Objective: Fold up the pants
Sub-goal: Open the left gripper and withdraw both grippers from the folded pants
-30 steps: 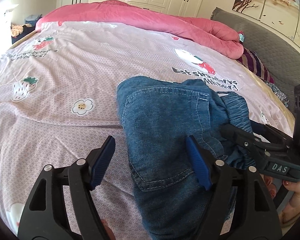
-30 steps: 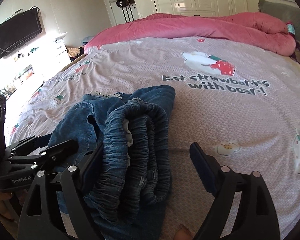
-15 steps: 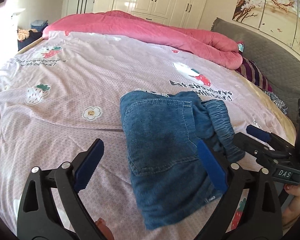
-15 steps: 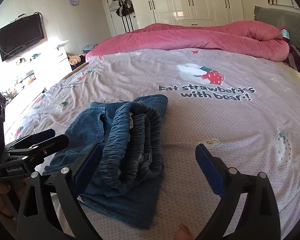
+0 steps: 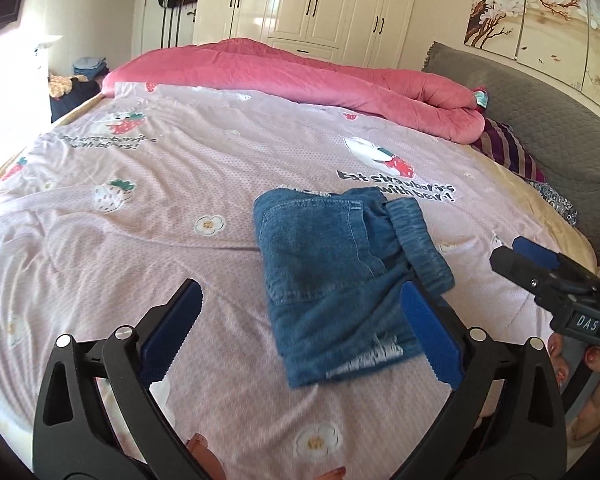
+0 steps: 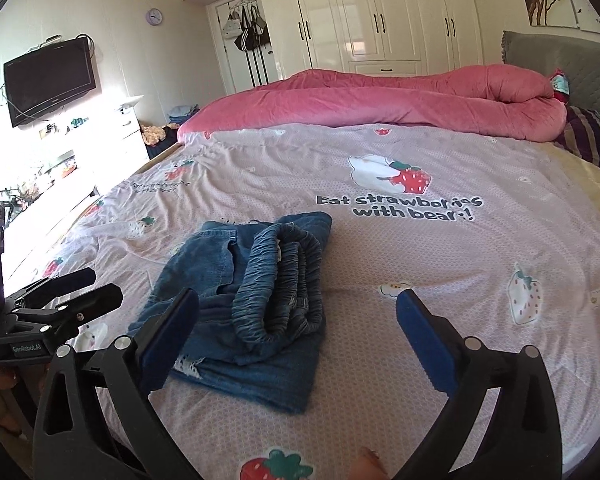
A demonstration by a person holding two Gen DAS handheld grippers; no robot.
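Observation:
The blue denim pants (image 5: 332, 264) lie folded into a small stack on the pink strawberry-print bedcover (image 5: 140, 240), elastic waistband (image 6: 284, 280) on top at their right side. My left gripper (image 5: 299, 286) hovers above and short of the stack's near edge. Its jaws are opening wide and its pads touch nothing. My right gripper (image 6: 297, 294) hangs just right of the stack, jaws likewise opening, empty. Each gripper also shows in the other's view: the right gripper (image 5: 516, 248) and the left gripper (image 6: 102, 286), each held by a hand.
A rolled pink duvet (image 5: 300, 76) lies across the far side of the bed. A grey headboard (image 5: 540, 120) and striped pillow (image 5: 508, 152) are at right. A wall TV (image 6: 48, 80) and a white dresser (image 6: 112, 140) stand left; white wardrobes (image 6: 380, 20) stand behind.
Both grippers have let go of the pants, opened wider, and pulled back and up. The folded pants now lie free on the bed, farther from both cameras.

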